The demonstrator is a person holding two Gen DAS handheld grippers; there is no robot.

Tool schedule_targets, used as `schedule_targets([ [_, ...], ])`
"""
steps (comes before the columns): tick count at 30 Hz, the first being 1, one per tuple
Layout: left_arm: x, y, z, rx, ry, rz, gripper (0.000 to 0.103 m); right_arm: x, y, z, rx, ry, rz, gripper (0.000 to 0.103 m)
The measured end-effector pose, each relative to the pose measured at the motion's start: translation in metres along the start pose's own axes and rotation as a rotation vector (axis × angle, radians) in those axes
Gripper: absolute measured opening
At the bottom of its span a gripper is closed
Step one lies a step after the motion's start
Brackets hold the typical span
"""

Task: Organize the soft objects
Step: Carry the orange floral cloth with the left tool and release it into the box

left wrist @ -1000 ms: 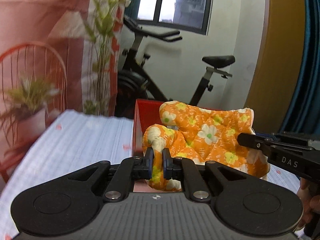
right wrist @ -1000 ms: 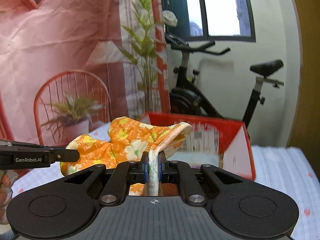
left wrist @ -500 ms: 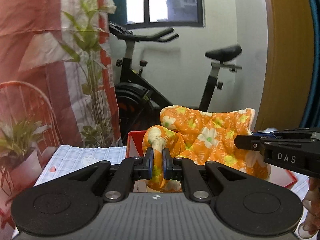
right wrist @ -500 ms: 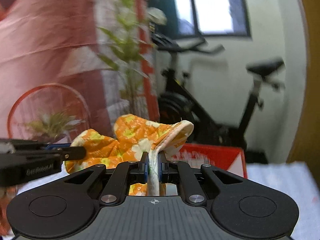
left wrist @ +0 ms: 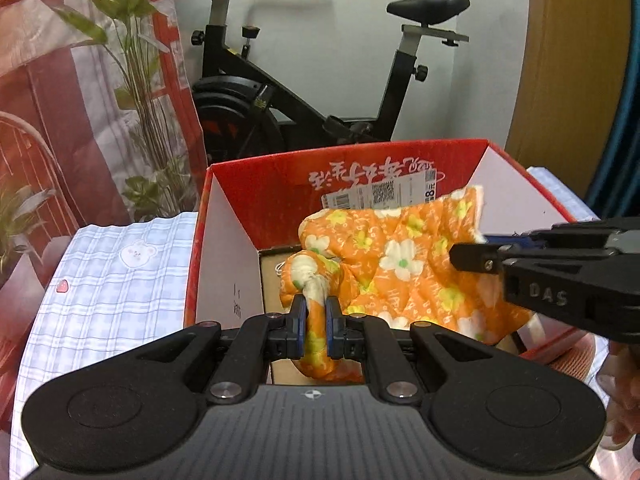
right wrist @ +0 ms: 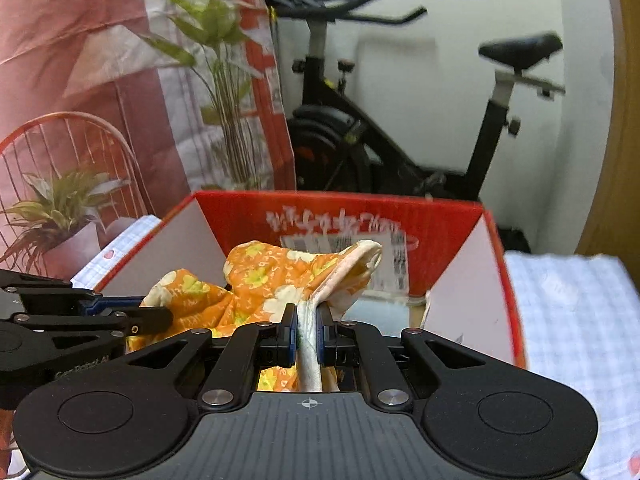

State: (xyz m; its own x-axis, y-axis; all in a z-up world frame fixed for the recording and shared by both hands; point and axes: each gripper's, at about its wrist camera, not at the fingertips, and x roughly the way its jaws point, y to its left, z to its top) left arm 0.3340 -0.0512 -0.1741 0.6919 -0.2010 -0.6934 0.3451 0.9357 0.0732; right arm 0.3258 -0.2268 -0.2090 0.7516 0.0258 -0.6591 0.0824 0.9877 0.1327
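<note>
Cloth: orange quilted cloth [left wrist: 404, 264] with white and yellow flowers, held up between both tongs, sagging in the middle, hanging over the open box.
Cloth edges: a bunched corner runs into the left tongs; a pale folded hem [right wrist: 308, 344] runs into the right tongs; one free corner curls up ahead of the right tongs.
Left tongs: left tongs [left wrist: 316, 326] closed tight on the bunched orange corner, blue pads pressing it from both sides.
Right tongs: right tongs [right wrist: 306, 336] closed tight on the pale hem, pads touching it on both sides; in the left view they come in from the right side, tip against the cloth's far edge.
Box: red box [left wrist: 224, 200] with white inner side walls, open at the top, just ahead of and below both tongs; white lettering and a barcode label [left wrist: 380, 194] on its far inner wall, beyond the cloth.
Surface: checked pale blue cover [left wrist: 108, 280] with a bear print and small hearts, to the left of the left tongs and beside the box; also to the right of the right tongs.
Hand: part of a hand [left wrist: 620, 392] at the right edge of the left view, under the right tongs.
Background: exercise bike [left wrist: 280, 92] behind the box; plant [right wrist: 216, 92] and printed backdrop beyond the left tongs.
</note>
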Motion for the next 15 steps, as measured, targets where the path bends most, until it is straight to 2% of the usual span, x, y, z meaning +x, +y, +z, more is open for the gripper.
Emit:
schedule_targets([
  [8, 0.007, 0.004, -0.001, 0.019, 0.026, -0.002, 0.012, 0.020, 0.003, -0.012, 0.045, 0.060, -0.002, 0.008],
  [11, 0.006, 0.007, 0.001, -0.003, 0.024, 0.000, 0.014, 0.021, 0.003, -0.012, 0.049, 0.071, -0.010, 0.008],
  [13, 0.005, 0.008, 0.003, -0.016, 0.023, 0.003, 0.017, 0.020, 0.003, -0.011, 0.041, 0.075, -0.023, 0.009],
  [15, 0.000, 0.009, 0.005, -0.018, 0.017, 0.008, 0.025, 0.019, 0.002, -0.010, 0.035, 0.079, -0.043, 0.013],
])
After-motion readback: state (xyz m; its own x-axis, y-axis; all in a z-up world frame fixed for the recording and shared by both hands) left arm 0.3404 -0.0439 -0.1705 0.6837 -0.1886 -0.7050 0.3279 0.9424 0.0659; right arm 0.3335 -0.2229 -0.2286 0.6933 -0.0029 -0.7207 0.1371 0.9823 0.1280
